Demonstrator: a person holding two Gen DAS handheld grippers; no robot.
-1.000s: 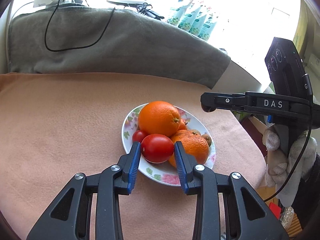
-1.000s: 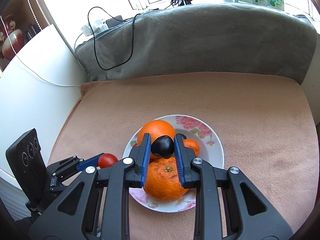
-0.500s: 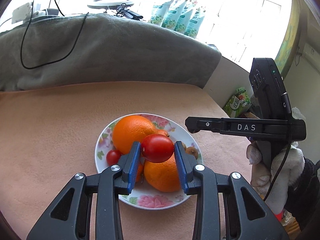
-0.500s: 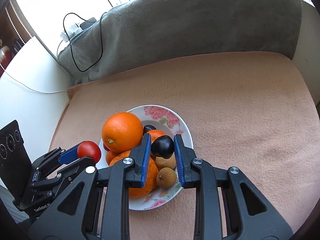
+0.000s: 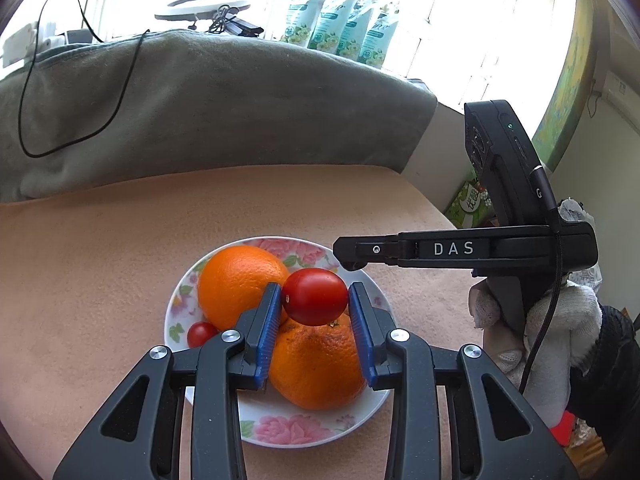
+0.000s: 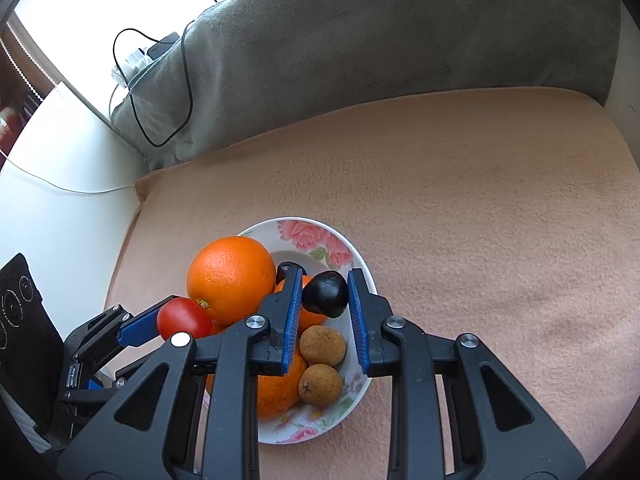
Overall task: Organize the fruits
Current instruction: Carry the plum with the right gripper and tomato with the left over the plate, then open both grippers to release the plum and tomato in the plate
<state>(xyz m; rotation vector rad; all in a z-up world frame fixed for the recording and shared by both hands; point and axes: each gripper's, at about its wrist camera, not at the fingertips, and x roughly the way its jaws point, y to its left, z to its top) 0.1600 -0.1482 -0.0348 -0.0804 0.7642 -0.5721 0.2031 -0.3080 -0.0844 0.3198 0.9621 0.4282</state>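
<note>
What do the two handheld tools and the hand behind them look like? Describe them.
Both the left tool and the right tool have black plastic fingers with silver screws and ribbed blue pads. The right one bears white "DAS" lettering and a black cable. The hand wears a white knit glove.

The white lettering "DAS" is carried on the black side of the right gripper (image 5: 352,266), a single "G" is marked on its upright module (image 5: 508,168), and the pouch (image 5: 332,28) print is illegible.
</note>
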